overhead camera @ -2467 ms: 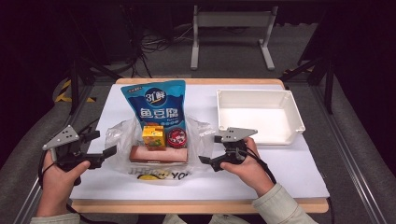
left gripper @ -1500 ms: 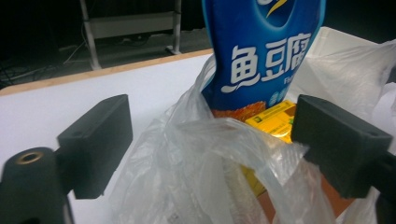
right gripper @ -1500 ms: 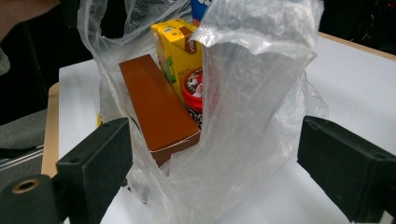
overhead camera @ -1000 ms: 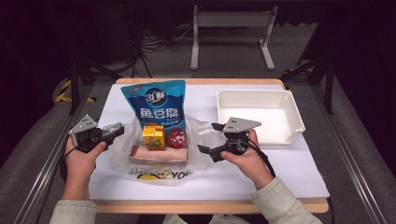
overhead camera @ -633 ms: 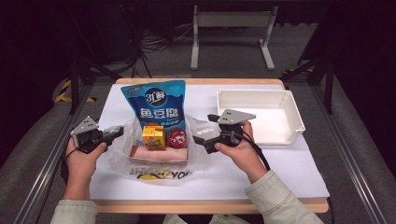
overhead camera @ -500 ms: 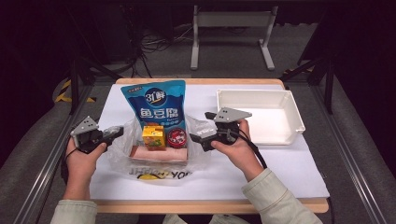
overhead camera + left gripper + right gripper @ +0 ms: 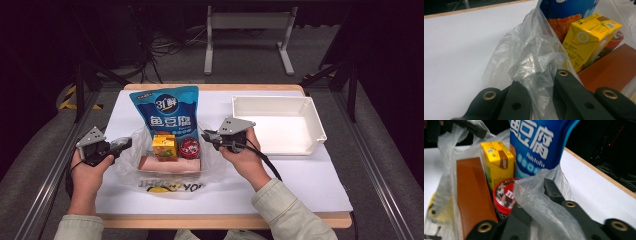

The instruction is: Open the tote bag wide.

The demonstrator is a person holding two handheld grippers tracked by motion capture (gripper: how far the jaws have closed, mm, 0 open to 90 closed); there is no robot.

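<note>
Left tool (image 7: pixel 121 145) is seen pinching the plastic bag (image 7: pixel 131 162) at its left rim; in the left gripper view a fold of film (image 7: pixel 534 75) is pressed between the jaws. Right tool (image 7: pixel 206 136) has just been closing and is now clamped on the bag's right rim, film (image 7: pixel 541 202) draped over and between its jaws.

Bag lies on the tabletop (image 7: pixel 300 175), left of the white tray (image 7: pixel 320 127), mouth held apart from both sides. Inside the bag: blue pouch (image 7: pixel 167 112) leaning at the back, yellow carton (image 7: pixel 164 146) in front of it, red tin (image 7: pixel 189 148) just right of the carton, brown pack (image 7: pixel 170 164) nearest the mouth.

Risks judged: thin film may slip or tear if the rims are pulled apart too hard; if the bag is lifted unevenly, the pouch may topple and the contents may slide out.
</note>
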